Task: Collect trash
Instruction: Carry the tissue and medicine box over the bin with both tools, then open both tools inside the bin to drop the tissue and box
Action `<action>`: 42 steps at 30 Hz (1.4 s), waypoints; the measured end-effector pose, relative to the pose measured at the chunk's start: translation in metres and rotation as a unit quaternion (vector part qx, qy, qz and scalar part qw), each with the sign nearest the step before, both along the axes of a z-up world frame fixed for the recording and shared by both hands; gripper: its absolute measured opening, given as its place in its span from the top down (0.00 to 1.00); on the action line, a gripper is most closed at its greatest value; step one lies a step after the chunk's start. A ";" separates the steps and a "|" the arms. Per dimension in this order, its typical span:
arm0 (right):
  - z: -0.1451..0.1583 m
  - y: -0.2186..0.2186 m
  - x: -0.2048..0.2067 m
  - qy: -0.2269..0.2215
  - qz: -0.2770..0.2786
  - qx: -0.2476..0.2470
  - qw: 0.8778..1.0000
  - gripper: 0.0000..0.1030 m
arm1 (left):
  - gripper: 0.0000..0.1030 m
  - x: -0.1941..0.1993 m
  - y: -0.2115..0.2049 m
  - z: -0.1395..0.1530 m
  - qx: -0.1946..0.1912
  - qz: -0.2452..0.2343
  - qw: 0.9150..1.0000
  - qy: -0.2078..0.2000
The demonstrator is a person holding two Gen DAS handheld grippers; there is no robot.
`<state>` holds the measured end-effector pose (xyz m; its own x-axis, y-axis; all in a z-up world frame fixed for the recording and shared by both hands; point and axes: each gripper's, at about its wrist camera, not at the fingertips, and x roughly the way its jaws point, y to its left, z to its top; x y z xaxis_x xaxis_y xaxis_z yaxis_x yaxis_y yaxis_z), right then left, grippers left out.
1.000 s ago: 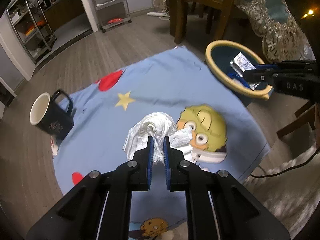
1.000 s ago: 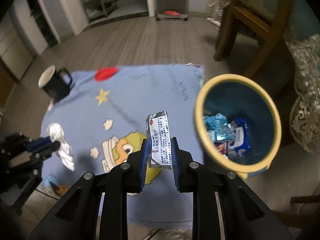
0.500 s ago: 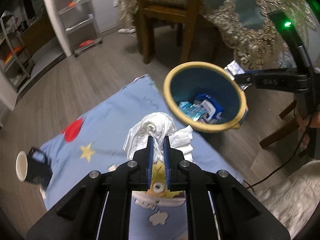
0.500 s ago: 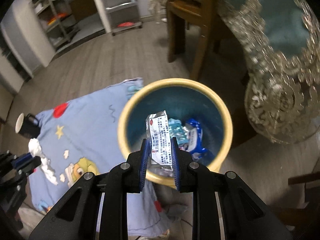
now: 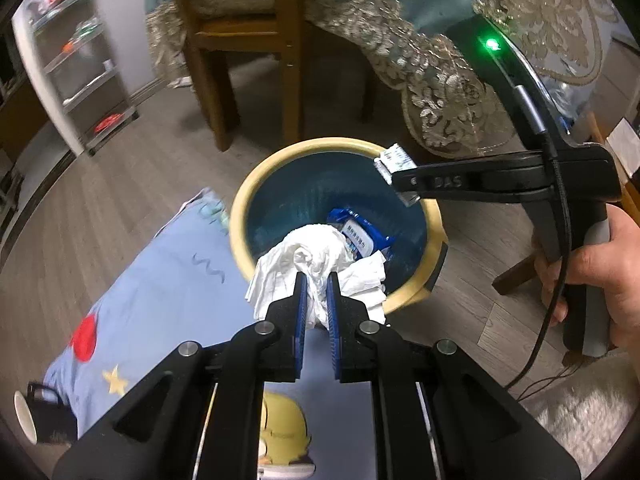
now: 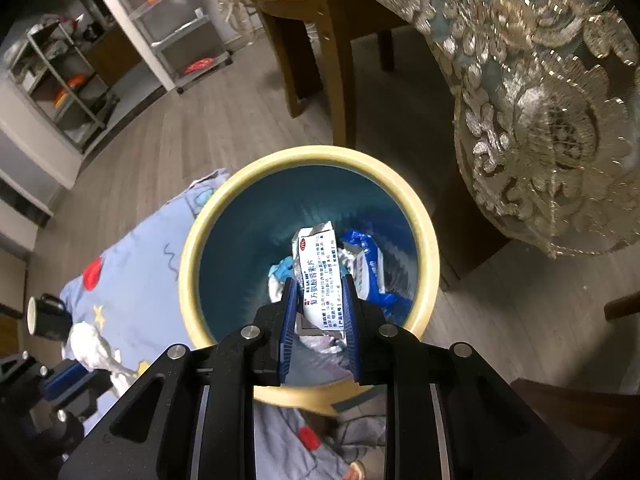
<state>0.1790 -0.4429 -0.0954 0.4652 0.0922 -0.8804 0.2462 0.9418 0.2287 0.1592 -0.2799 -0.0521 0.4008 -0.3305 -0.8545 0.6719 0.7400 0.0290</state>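
While over bin [image 6: 425, 248], both grippers [image 6: 319, 304] loaded

The trash bin [image 6: 188, 276] stands open-topped, its mouth unobstructed above the wrappers [image 6: 368, 268] lying at the bottom. Chair legs [image 6: 340, 92] and a lace tablecloth [image 6: 540, 128] crowd its far side. The blue mat [image 5: 168, 280] beside it lies flat, with only a mug [image 5: 36, 416] at its far corner.
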 end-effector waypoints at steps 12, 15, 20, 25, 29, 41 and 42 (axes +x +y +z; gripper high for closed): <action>-0.039 -0.002 0.034 0.036 0.008 -0.009 0.999 0.77 | 0.91 0.054 -0.028 -0.051 0.029 -0.014 0.999 0.019; -0.051 0.000 0.037 0.056 0.011 -0.007 0.998 0.77 | 0.91 0.064 -0.037 -0.073 0.035 -0.016 0.999 0.031; -0.064 -0.003 0.036 0.075 0.008 0.002 0.997 0.77 | 0.91 0.068 -0.047 -0.101 0.039 -0.025 0.998 0.040; -0.072 -0.007 0.038 0.084 0.001 0.015 0.996 0.77 | 0.91 0.069 -0.053 -0.112 0.057 -0.032 0.997 0.036; -0.072 -0.006 0.036 0.081 0.005 0.023 0.996 0.77 | 0.89 0.070 -0.052 -0.111 0.053 -0.030 0.998 0.031; -0.062 0.003 0.036 0.072 0.024 0.005 0.997 0.61 | 0.45 0.066 -0.035 -0.089 0.042 0.005 0.999 -0.005; -0.060 0.003 0.035 0.071 0.025 0.003 0.997 0.57 | 0.44 0.065 -0.033 -0.087 0.040 0.008 0.999 -0.006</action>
<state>0.2141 -0.4402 -0.1550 0.3304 0.1179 -0.9365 0.2284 0.9527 0.2005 0.2243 -0.3132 -0.1393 0.4159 -0.2550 -0.8729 0.6593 0.7456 0.0963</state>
